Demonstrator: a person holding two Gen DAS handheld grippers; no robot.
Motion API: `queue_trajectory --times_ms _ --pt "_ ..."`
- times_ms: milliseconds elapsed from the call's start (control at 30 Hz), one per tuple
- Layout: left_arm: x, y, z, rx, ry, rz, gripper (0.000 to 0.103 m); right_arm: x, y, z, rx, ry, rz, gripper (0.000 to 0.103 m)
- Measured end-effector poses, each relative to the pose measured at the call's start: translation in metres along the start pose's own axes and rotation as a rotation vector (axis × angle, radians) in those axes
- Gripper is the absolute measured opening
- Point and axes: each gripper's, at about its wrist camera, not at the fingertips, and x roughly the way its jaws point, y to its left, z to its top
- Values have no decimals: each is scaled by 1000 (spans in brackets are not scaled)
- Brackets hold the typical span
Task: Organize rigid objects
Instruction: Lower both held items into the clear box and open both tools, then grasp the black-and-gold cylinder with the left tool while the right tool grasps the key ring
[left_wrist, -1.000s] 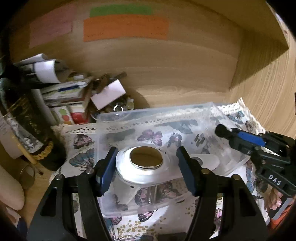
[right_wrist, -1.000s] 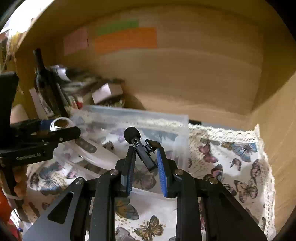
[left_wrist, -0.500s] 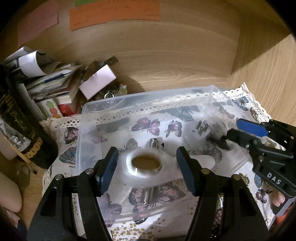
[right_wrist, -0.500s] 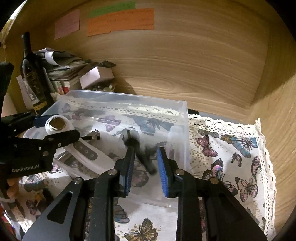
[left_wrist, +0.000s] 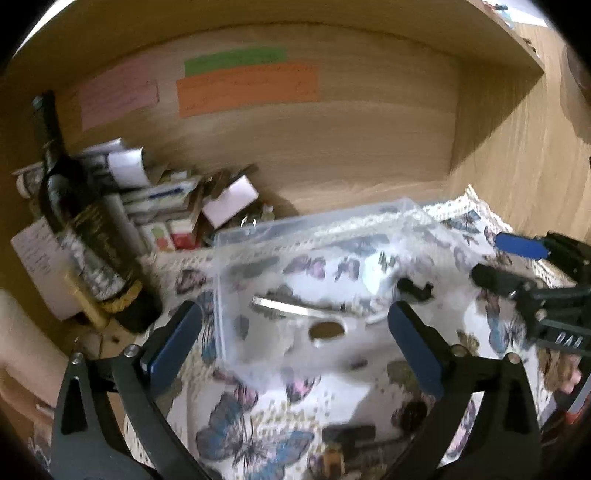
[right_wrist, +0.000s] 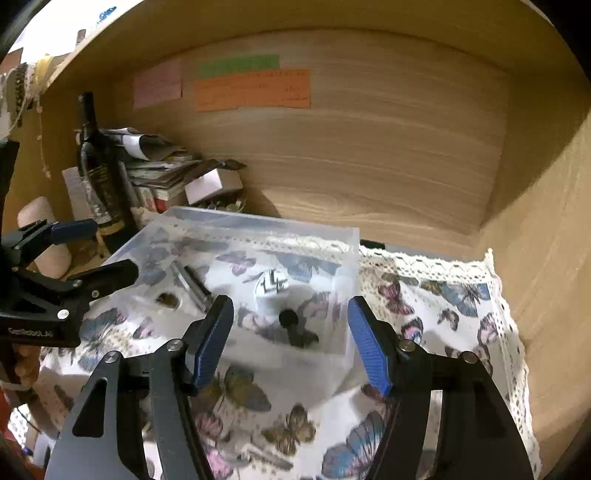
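Note:
A clear plastic bin (left_wrist: 236, 295) (right_wrist: 347, 258) sits on a butterfly-print cloth (left_wrist: 258, 435) (right_wrist: 443, 306). Inside it lie a white tool with a round gold-coloured hole (left_wrist: 327, 329) (right_wrist: 167, 300), a metal cylinder (right_wrist: 192, 282), a white plug (right_wrist: 271, 286) and a small black clip (left_wrist: 413, 287) (right_wrist: 295, 328). My left gripper (left_wrist: 295, 339) is open and empty, in front of the bin; it also shows at the left of the right wrist view (right_wrist: 96, 251). My right gripper (right_wrist: 291, 336) is open and empty over the bin's near right corner; it also shows in the left wrist view (left_wrist: 498, 262).
A dark wine bottle (left_wrist: 74, 206) (right_wrist: 98, 162) stands at the left beside a pile of papers and small boxes (left_wrist: 166, 199) (right_wrist: 166, 173). Wooden walls (right_wrist: 406, 147) close the back and right. Coloured paper notes (left_wrist: 247, 88) are stuck on the back wall.
My left gripper let go of the white tool and my right let go of the black clip; both now lie in the bin. Both grippers opened wide and pulled back.

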Motion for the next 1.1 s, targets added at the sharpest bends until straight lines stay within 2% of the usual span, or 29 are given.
queue_trajectory --times_ms 267,533,800,900,967,1067,1100 --pt "-6 -1 -44 -38 131 -39 102 -13 -2 -37 27 65 26 68" --pt "-5 -23 -86 10 241 -84 102 4 7 -79 32 227 106 72" --pt "10 -46 -95 57 308 -133 102 23 23 -84 -42 295 95 72" --pt "19 -47 -94 42 331 -169 102 28 24 -80 -20 306 88 72" --pt "20 -46 -94 24 320 -168 102 30 26 -79 -35 299 78 67" --pt "18 -45 -95 12 302 -167 99 28 30 -80 -52 280 78 49" --pt "16 -44 -96 13 295 -161 92 27 30 -81 -54 275 76 41"
